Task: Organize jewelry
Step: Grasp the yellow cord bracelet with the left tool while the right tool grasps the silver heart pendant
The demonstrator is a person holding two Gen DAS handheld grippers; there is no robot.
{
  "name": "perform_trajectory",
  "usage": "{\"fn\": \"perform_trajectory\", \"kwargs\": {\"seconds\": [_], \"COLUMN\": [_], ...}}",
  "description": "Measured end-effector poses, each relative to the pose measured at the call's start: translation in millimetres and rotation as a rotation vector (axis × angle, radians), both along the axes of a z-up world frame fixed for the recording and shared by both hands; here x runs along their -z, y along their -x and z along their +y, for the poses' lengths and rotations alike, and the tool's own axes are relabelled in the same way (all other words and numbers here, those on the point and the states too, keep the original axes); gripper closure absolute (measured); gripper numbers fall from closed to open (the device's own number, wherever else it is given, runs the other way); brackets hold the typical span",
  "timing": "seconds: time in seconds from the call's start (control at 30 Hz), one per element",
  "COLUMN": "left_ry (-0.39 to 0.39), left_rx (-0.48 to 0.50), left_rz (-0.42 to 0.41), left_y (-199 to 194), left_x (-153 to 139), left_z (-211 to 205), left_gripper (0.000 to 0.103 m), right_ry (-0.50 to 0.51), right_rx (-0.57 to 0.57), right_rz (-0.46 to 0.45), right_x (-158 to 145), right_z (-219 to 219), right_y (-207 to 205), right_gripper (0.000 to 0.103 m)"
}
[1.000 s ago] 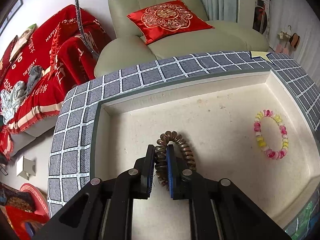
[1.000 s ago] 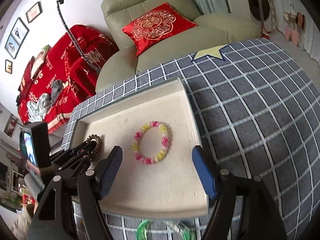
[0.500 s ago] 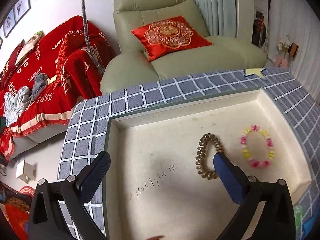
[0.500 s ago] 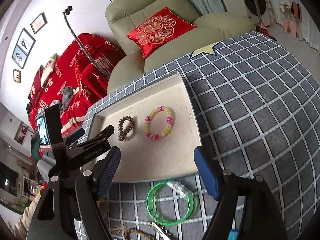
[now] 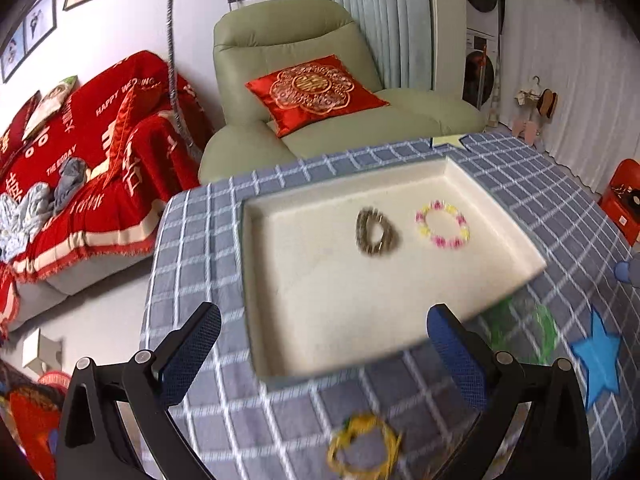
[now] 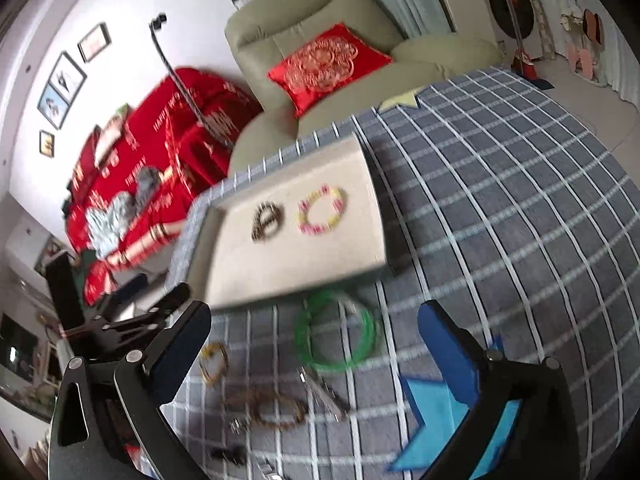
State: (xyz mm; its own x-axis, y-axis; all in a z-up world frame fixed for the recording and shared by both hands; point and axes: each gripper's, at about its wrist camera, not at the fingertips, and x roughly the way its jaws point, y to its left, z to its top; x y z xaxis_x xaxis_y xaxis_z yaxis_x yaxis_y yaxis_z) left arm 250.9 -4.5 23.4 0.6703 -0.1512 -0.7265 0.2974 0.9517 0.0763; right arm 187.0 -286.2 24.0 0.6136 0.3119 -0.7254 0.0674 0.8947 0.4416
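Observation:
A cream tray [image 5: 500, 216] [image 6: 372, 184] sits on the grey checked cloth. In it lie a bronze coil bracelet [image 5: 376, 231] [image 6: 267, 219] and a pink-and-yellow bead bracelet [image 5: 442, 224] [image 6: 321, 210], side by side. My left gripper [image 5: 322, 354] is open and empty, pulled back before the tray's near edge. My right gripper [image 6: 316, 352] is open and empty above loose jewelry: a green bangle [image 6: 336, 338] [image 5: 520, 330], a yellow bracelet [image 5: 364, 448] [image 6: 213, 361], a brown bead string [image 6: 276, 410] and a silver piece [image 6: 324, 392].
A green armchair [image 5: 320, 112] with a red cushion [image 5: 316, 90] stands behind the table. A red-covered sofa [image 5: 80, 152] is at the left. Blue star patches [image 5: 598, 356] [image 6: 448, 420] lie on the cloth. The left gripper's body [image 6: 120, 328] shows at the right view's lower left.
My left gripper opened, let the bronze coil bracelet go in the tray and drew back. My right gripper also drew back, bringing the loose jewelry in front of the tray into view.

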Motion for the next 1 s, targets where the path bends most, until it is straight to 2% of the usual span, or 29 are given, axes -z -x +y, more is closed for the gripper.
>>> {"fn": "perform_trajectory", "kwargs": {"seconds": [0.27, 0.53, 0.8, 0.83, 0.87, 1.0], "left_ry": [-0.004, 0.020, 0.016, 0.016, 0.015, 0.010], "left_rx": [-0.036, -0.065, -0.031, -0.027, -0.019, 0.000], "left_rz": [0.072, 0.111, 0.133, 0.132, 0.130, 0.134], "left_y": [37, 46, 46, 45, 45, 45], "left_x": [31, 51, 61, 62, 63, 67], "left_z": [34, 47, 35, 33, 30, 24], "left_gripper": [0.000, 0.000, 0.000, 0.000, 0.000, 0.000], "right_ry": [0.104, 0.218, 0.295, 0.309, 0.320, 0.366], "right_rx": [-0.081, -0.189, -0.253, -0.260, -0.265, -0.281], "right_rz": [0.099, 0.104, 0.106, 0.104, 0.103, 0.118], "right_x": [34, 48, 58, 59, 60, 66], "right_z": [30, 69, 101, 104, 107, 117], "right_y": [50, 93, 107, 108, 107, 107], "right_gripper": [0.000, 0.000, 0.000, 0.002, 0.008, 0.021]}}
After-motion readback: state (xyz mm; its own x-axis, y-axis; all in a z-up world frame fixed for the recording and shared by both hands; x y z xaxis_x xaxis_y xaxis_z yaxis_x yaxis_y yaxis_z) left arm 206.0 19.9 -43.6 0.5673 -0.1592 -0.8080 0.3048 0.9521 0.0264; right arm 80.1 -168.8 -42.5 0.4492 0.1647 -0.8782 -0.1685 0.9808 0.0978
